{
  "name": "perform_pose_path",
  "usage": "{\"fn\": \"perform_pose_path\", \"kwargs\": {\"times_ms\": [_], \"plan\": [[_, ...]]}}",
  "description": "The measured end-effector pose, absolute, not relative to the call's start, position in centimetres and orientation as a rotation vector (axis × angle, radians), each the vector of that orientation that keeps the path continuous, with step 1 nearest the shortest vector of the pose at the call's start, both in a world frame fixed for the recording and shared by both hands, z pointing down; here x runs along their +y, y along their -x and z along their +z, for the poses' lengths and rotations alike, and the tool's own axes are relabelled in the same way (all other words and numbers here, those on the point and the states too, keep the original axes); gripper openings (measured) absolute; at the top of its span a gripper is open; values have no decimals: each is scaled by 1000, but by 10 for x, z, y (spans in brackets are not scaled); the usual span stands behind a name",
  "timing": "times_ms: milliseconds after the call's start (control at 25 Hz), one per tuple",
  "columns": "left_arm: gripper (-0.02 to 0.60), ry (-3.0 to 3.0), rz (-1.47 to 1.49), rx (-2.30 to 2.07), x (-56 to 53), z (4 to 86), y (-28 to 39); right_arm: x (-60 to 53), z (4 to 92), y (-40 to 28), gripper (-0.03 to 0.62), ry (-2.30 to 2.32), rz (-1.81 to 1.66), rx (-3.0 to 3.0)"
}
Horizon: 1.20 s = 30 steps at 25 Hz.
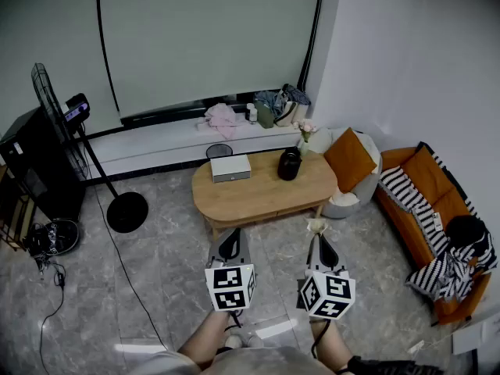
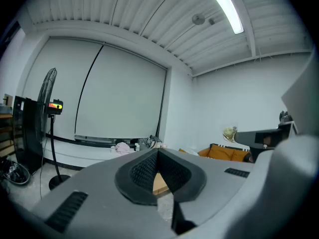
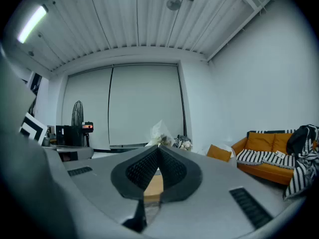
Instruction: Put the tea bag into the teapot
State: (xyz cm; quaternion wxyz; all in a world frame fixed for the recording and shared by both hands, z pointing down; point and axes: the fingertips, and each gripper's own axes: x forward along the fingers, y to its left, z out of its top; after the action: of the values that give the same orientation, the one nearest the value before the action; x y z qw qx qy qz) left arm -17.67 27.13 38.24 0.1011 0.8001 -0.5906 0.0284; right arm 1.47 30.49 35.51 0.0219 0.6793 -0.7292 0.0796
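Note:
The black teapot stands on the right part of an oval wooden coffee table, well ahead of both grippers. My right gripper hangs over the floor in front of the table, shut on a pale tea bag. In the right gripper view the tea bag sticks up past the closed tips of that gripper. My left gripper is level with it to the left, shut and holding nothing; its tips meet. The left gripper view also catches the tea bag off to the right.
A white box lies on the table left of the teapot, and a small vase of flowers stands behind it. A standing fan is at the left, an orange sofa at the right, and cushions sit beside the table.

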Motion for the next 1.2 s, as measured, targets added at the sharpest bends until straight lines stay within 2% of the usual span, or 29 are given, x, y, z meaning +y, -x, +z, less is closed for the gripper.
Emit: {"fn": "perform_pose_path", "kwargs": {"times_ms": [840, 1200], "plan": [[5, -2414, 103, -1646, 272, 403, 190, 321, 371, 4, 34, -2166, 304, -2187], [5, -2410, 116, -1632, 245, 411, 179, 297, 381, -19, 34, -2222, 319, -2135]]}}
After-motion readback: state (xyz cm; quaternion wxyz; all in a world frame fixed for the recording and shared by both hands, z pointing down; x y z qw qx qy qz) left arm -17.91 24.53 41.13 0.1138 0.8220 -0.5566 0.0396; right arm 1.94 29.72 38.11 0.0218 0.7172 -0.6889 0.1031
